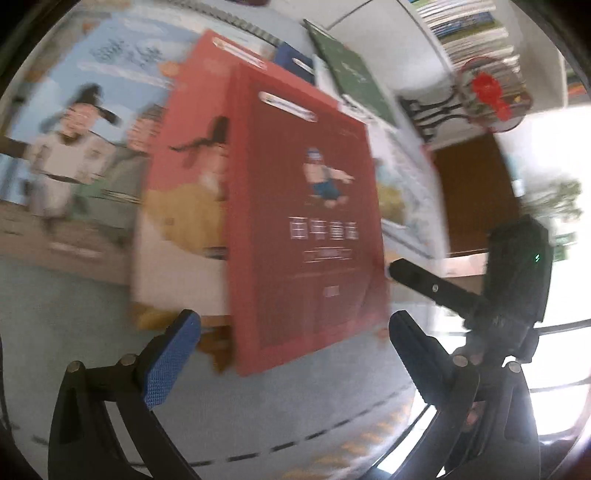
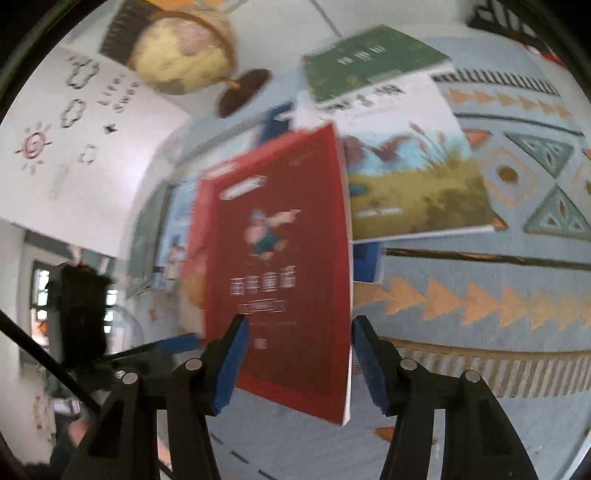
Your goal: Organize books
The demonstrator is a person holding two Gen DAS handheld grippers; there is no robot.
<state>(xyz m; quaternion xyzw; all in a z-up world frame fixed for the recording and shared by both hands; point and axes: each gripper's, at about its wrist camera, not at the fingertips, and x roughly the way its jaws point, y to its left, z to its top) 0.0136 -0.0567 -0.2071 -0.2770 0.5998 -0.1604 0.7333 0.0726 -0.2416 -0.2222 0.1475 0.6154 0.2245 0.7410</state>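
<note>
The right claw (image 2: 299, 354) stood partly apart over the near end of the red book (image 2: 275, 258); whether its blue pads (image 2: 231, 365) pressed the cover I could not tell, for the view was blurred. The left claw (image 1: 291, 347) gaped wide just short of that same red book (image 1: 303, 229), touching nothing, its blue pad (image 1: 170, 362) clear of the near edge.

The red book, with a small running figure on its cover, lay topmost on a loose spread of books on a pale blue patterned rug (image 2: 480, 295). Under it to the left sat a second red-topped book (image 1: 184, 177) with a yellow patch, and farther left a light blue picture book (image 1: 74, 129) showing a robed figure. To the right lay a book with a grassy field on its cover (image 2: 413, 192), and beyond that a dark green book (image 2: 369, 62).

At the far side a globe (image 2: 181, 51) stood on a brown base, and a white shelf packed with books (image 1: 476, 33) rose at the far right, a red toy (image 1: 487, 92) before it. The other claw's black finger (image 1: 424, 280) reached toward the red book's right edge.
</note>
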